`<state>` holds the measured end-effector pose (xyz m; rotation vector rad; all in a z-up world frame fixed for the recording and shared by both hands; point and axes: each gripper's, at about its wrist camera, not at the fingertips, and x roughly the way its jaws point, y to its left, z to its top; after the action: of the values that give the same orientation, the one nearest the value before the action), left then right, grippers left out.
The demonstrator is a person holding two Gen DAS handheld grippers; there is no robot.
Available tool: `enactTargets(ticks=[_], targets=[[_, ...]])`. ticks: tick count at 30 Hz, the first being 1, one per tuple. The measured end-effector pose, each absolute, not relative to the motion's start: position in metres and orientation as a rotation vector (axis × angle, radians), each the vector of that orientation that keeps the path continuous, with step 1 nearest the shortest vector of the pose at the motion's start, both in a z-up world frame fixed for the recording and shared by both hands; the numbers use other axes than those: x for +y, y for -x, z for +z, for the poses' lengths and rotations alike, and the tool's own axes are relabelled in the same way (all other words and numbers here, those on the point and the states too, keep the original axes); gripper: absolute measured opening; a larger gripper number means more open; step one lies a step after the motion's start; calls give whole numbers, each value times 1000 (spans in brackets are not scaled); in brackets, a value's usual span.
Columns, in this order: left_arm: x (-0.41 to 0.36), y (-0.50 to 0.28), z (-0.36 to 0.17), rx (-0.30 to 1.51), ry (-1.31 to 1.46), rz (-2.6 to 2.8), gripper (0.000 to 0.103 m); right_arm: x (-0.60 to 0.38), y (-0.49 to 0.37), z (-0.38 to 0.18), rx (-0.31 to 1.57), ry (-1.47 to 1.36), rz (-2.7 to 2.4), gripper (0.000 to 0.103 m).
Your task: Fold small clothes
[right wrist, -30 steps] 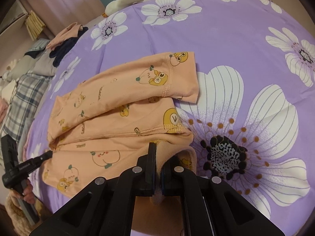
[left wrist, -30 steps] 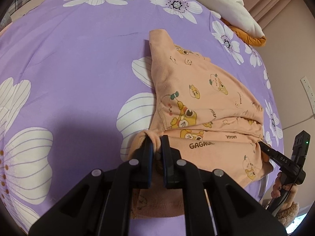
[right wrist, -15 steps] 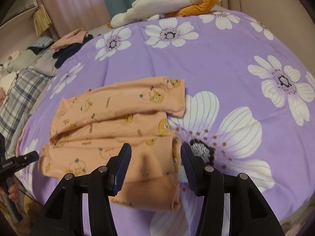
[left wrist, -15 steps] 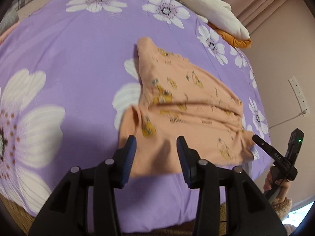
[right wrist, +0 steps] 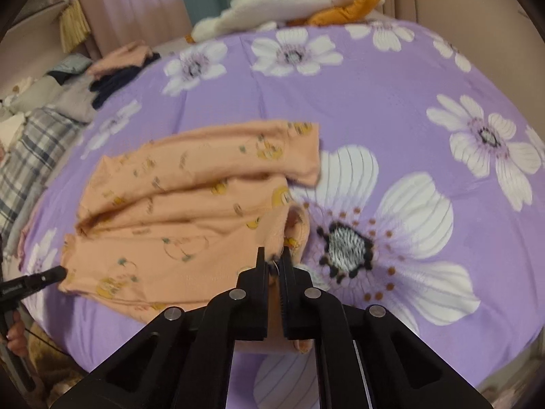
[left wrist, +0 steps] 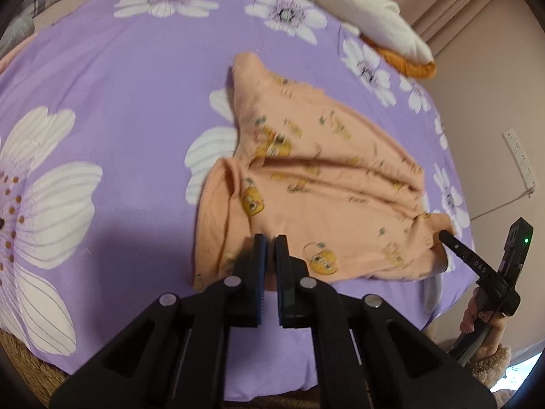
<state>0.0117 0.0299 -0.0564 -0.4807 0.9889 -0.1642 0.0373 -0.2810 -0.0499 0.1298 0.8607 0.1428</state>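
A peach baby garment (left wrist: 323,184) with yellow cartoon prints lies on the purple flowered bedspread (left wrist: 119,102), its near part doubled over. My left gripper (left wrist: 267,238) hangs just above the garment's near edge, its jaws drawn together with no cloth visibly pinched. It also shows in the right wrist view as a dark tip (right wrist: 51,276) at the garment's left corner. My right gripper (right wrist: 274,260) is shut the same way over the garment's (right wrist: 177,211) near right edge. Its dark tip (left wrist: 449,238) shows in the left wrist view at the right corner, held by a hand (left wrist: 477,313).
A white and orange blanket (right wrist: 289,3) is heaped at the far end of the bed. Folded clothes (right wrist: 119,64) and a plaid cloth (right wrist: 30,156) lie along the left side. The bed's near edge (left wrist: 272,392) runs right below the grippers. A wall socket (left wrist: 521,156) and curtains stand beyond.
A second ago both grippers pinched the garment's near edge. They opened, dropped it onto the bed and drew back and up. Both have since shut again above the cloth.
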Motion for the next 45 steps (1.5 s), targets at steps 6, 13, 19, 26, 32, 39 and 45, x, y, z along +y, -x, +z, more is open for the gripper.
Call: enactTargets(ticks=[6, 13, 19, 26, 32, 39, 45], targets=[[35, -25, -30, 918, 502, -189, 1, -283, -44, -25, 787, -185, 201, 6], [47, -51, 2, 846, 506, -195, 1, -281, -68, 0, 726, -197, 219, 5], [55, -52, -9, 926, 516, -202, 2, -276, -100, -2, 749, -201, 224, 5], [47, -27, -39, 1081, 497, -221, 19, -271, -112, -16, 779, -206, 209, 5], [40, -25, -62, 1171, 562, -266, 33, -276, -109, -17, 779, -216, 207, 5], [31, -41, -75, 1179, 569, -304, 3, -278, -108, -20, 786, -218, 200, 5], [40, -46, -43, 1041, 621, -290, 2, -281, -104, -17, 777, -228, 207, 5]])
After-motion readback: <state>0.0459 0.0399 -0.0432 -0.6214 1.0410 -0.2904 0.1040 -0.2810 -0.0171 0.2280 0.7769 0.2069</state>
